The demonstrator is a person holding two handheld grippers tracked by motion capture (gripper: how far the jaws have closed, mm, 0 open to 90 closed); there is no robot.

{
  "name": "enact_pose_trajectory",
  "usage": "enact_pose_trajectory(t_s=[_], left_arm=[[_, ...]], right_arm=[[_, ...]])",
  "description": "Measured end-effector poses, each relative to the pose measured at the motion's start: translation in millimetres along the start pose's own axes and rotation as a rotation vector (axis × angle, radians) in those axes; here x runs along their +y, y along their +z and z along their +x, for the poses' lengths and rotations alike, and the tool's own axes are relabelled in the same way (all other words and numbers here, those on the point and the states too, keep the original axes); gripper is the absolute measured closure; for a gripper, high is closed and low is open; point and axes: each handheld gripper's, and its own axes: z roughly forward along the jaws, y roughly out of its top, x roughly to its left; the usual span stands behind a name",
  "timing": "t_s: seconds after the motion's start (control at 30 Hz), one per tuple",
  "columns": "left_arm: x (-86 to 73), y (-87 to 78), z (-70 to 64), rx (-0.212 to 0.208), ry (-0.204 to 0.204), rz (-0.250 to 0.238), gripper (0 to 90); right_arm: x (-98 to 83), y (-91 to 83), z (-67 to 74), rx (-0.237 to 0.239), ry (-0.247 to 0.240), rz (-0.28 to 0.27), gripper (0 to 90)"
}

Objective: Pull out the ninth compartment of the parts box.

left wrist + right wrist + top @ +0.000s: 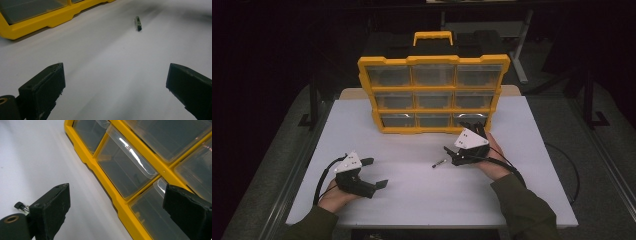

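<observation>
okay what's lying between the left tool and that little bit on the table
Nothing: bare white table runs from the left tool to the bit, seen in the left gripper view.

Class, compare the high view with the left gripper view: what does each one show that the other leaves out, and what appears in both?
High view alone: the person's hands and sleeves, the right gripper near the organiser's bottom right drawer, the organiser's carry handle and all nine drawers.

Left gripper view alone: a close look along the left gripper, its black jaws wide apart over bare table.

Both: the white table, the small dark bit lying on it, and the yellow organiser.
</observation>
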Motion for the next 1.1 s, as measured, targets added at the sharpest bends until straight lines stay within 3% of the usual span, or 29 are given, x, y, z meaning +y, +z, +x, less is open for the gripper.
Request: enact_pose_trajectory(t_s=[0.2, 0.23, 0.4, 0.53, 0.57, 0.67, 0.83, 1.1], left_arm=[[0.0, 0.3, -0.5, 0.003, -0.006, -0.014, 1.6], [0.0, 0.3, -0.6, 0.004, -0.005, -0.014, 1.5], [0.1, 0.4, -0.6, 0.003, -0.004, -0.015, 1.5], [0.2, 0.0, -0.4, 0.002, -0.009, -0.018, 1.5], [0.0, 0.2, -0.2, 0.002, -0.008, -0.023, 1.6], [0.0, 0.3, -0.5, 0.001, -0.009, -0.024, 1.5], [0.2, -0.2, -0.5, 0.002, -0.007, -0.017, 1.5], [0.2, -0.2, -1.0, -0.002, -0.006, -0.023, 1.6]], right_arm=[[0.3, -0.1, 1.2, -0.021, -0.040, 0.005, 6.6], [0.4, -0.3, 0.4, -0.027, -0.076, 0.008, 6.7], [0.7, 0.2, 3.7, -0.036, -0.074, 0.009, 6.6], [1.0, 0.7, 4.8, -0.047, -0.105, 0.011, 6.6], [0.9, 0.4, 4.6, -0.057, -0.133, 0.010, 6.6], [1.3, 0.5, 6.4, -0.058, -0.124, 0.008, 6.6], [0.9, 1.2, 7.9, -0.078, -0.175, 0.018, 6.6], [0.6, 1.7, 10.5, -0.100, -0.214, 0.025, 6.6]])
